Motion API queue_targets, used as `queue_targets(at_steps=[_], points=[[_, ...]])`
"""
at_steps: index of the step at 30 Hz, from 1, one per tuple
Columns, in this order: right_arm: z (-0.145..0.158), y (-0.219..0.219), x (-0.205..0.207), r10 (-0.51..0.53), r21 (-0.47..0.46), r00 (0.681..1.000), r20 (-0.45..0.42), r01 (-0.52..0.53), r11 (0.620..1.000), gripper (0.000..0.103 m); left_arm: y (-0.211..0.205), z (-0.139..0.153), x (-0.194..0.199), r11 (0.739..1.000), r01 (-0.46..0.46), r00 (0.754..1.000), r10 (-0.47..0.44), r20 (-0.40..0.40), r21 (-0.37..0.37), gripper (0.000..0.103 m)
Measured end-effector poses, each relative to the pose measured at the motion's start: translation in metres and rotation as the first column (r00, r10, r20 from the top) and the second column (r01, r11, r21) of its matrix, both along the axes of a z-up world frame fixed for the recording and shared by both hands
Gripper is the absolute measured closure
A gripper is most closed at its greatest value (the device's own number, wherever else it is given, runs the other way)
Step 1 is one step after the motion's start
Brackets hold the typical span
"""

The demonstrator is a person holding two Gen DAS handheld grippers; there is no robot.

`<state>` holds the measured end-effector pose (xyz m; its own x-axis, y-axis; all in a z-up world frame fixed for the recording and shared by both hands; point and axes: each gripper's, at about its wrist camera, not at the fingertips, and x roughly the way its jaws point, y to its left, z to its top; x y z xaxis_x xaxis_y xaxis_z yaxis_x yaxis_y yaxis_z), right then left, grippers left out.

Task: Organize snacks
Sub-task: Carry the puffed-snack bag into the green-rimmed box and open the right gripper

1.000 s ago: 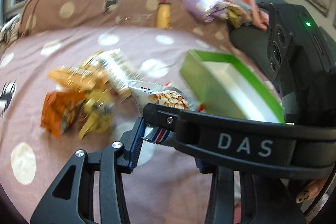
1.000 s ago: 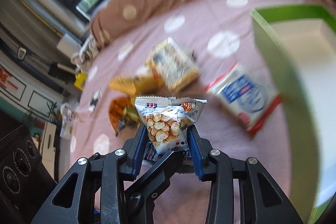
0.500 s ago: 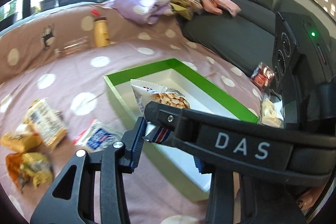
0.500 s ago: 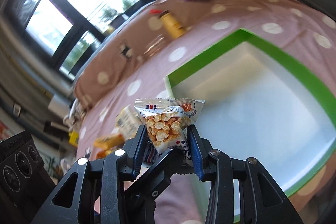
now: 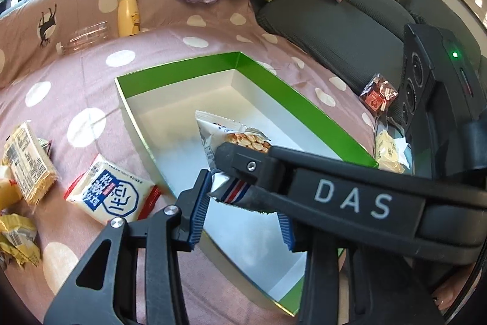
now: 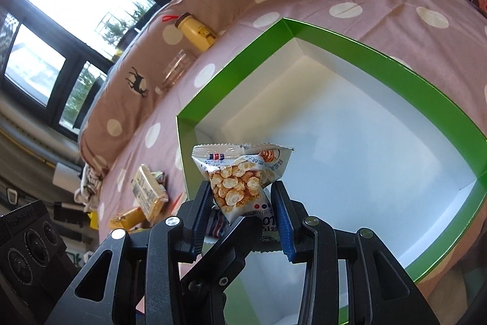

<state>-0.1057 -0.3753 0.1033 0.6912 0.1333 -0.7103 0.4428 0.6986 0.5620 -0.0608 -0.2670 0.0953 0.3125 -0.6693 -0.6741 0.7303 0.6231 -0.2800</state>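
My right gripper (image 6: 242,203) is shut on a small white puffed-snack packet (image 6: 240,178) and holds it above the near left part of a green box with a white inside (image 6: 426,93). In the left wrist view the same packet (image 5: 225,139) sits between my left gripper's blue pads (image 5: 197,203), with the right gripper's black body (image 5: 350,200) across them. The left gripper (image 5: 243,206) looks open around it; whether its pads touch the packet is unclear. The box (image 5: 304,108) looks empty.
Loose snacks lie on the pink dotted cloth left of the box: a white and blue packet (image 5: 112,194), a biscuit pack (image 5: 27,163), yellow wrappers (image 5: 15,236). A yellow bottle (image 5: 127,14) and a glass (image 5: 85,35) lie at the back. Red and pale packets (image 5: 379,93) lie right.
Both grippers have swung right from the snack pile to over the green box, carrying the puffed-snack packet with them. The box now fills both views.
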Motion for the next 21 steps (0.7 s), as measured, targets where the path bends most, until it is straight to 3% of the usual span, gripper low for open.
queue_targets(at_steps=[3,7,12,17,21], points=[[0.003,0.003,0.000,-0.020,-0.055,1.000,-0.023,0.018,0.998,0.055,0.007,0.003,-0.001,1.000,-0.021,1.000,0.021,0.022,0.009,0.051],[0.011,0.009,-0.005,-0.024,-0.092,1.000,0.006,0.024,0.995,0.043,0.026,0.012,-0.003,0.998,-0.063,0.997,0.063,0.045,-0.007,0.025],[0.023,0.024,-0.005,0.015,-0.105,0.999,0.029,-0.011,0.994,0.038,0.074,0.022,-0.001,0.983,-0.182,0.982,0.183,0.050,-0.027,0.014],[0.032,0.050,0.002,0.101,-0.104,0.993,0.053,-0.095,0.990,0.038,0.126,0.022,0.001,0.941,-0.336,0.940,0.333,0.082,0.037,0.009],[0.025,0.080,0.019,0.190,-0.077,0.982,0.020,-0.188,0.979,0.038,0.171,0.009,0.003,0.887,-0.454,0.891,0.450,0.069,0.080,0.009]])
